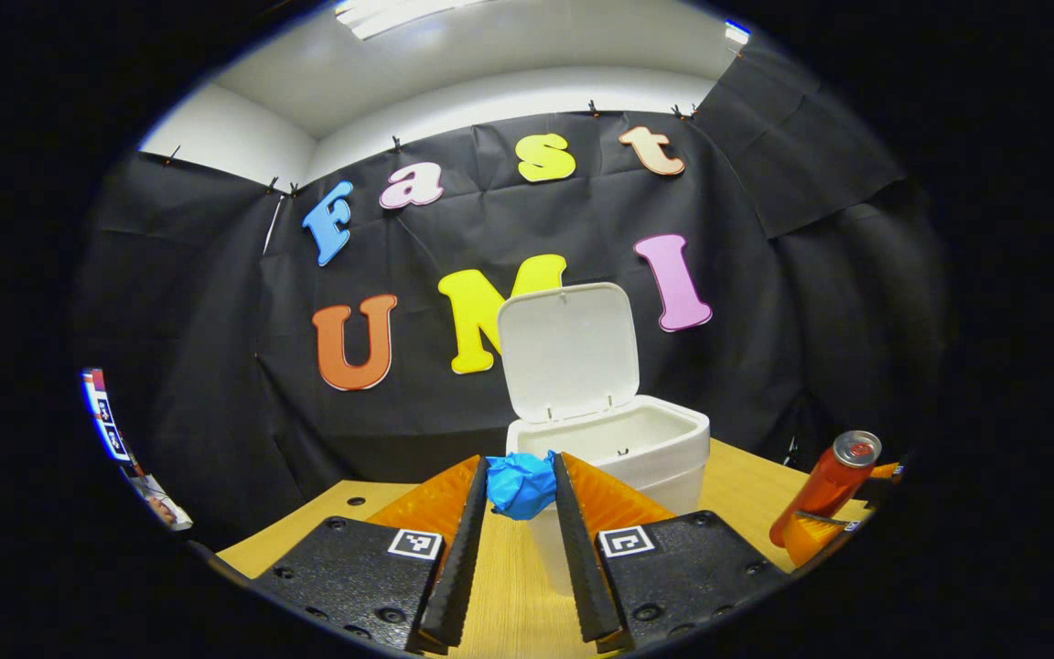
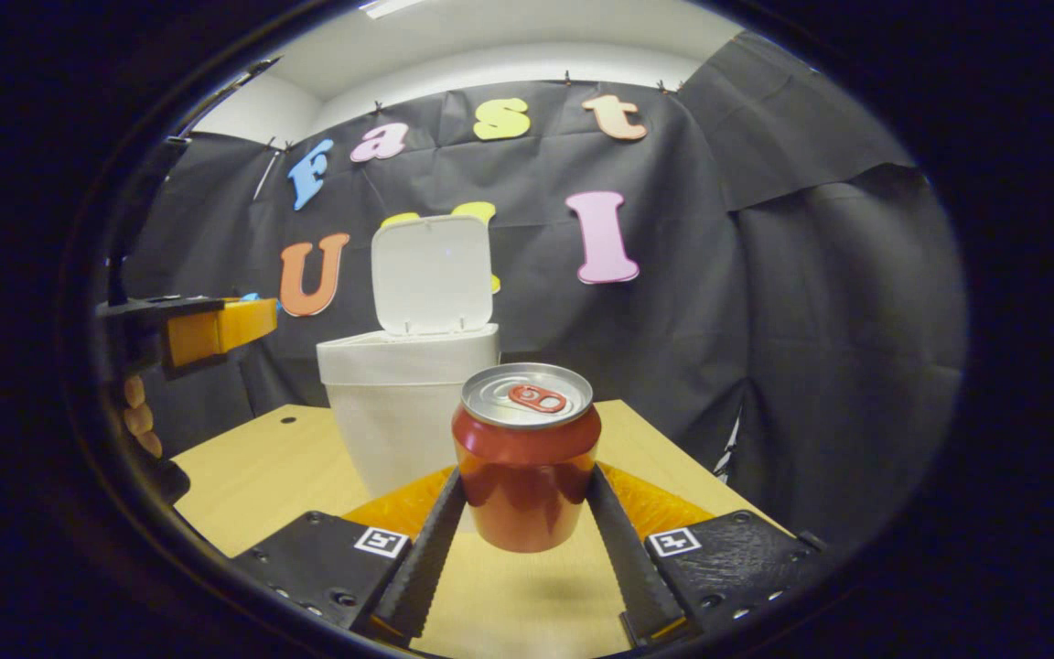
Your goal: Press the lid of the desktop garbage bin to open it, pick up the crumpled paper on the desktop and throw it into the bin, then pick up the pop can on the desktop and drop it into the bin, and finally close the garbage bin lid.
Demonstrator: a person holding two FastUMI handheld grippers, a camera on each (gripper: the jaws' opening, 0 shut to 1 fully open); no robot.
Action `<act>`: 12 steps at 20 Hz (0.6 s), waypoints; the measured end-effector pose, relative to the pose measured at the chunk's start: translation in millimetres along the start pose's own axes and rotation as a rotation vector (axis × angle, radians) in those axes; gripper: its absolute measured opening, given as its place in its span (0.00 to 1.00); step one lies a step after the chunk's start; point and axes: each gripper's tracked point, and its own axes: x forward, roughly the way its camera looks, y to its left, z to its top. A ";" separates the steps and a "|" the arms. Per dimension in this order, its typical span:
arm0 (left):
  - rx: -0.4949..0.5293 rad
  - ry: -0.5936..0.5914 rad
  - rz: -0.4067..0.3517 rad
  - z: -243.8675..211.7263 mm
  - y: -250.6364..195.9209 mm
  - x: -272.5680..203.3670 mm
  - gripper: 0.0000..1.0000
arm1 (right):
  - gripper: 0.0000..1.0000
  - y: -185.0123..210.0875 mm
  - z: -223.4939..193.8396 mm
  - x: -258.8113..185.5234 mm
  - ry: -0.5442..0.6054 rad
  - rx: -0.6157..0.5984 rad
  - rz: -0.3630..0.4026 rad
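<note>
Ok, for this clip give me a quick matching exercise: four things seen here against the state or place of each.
Things:
1. bin lid
2. crumpled paper
3. pop can
4. garbage bin

States:
A. held off the table by the right gripper
B. standing on the table, open on top
C. swung up, upright
D. pinched at the tips of the left gripper

Pairs: 1-C, 2-D, 3-A, 4-B

White bin (image 1: 623, 448) lid up, blue crumpled paper (image 1: 521, 483) — red can (image 2: 527, 458) upright
</note>
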 end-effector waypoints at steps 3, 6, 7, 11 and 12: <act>-0.029 -0.086 -0.033 9.8 -19.1 34.7 0.52 | 0.80 -15.4 -1.5 2.7 0.008 0.027 -0.032; -0.049 -0.148 -0.085 24.2 -38.7 61.6 0.47 | 0.80 -16.5 -1.1 2.7 0.019 0.062 -0.037; -0.047 -0.139 -0.102 21.7 -47.1 73.9 0.47 | 0.80 -12.6 -2.8 2.3 0.024 0.064 -0.021; -0.033 -0.023 -0.087 -4.8 -63.8 115.7 0.47 | 0.80 -15.9 -3.2 3.1 0.025 0.067 -0.019; -0.029 0.001 -0.085 -10.2 -68.2 124.8 0.47 | 0.80 -16.4 -0.6 2.7 0.023 0.071 -0.019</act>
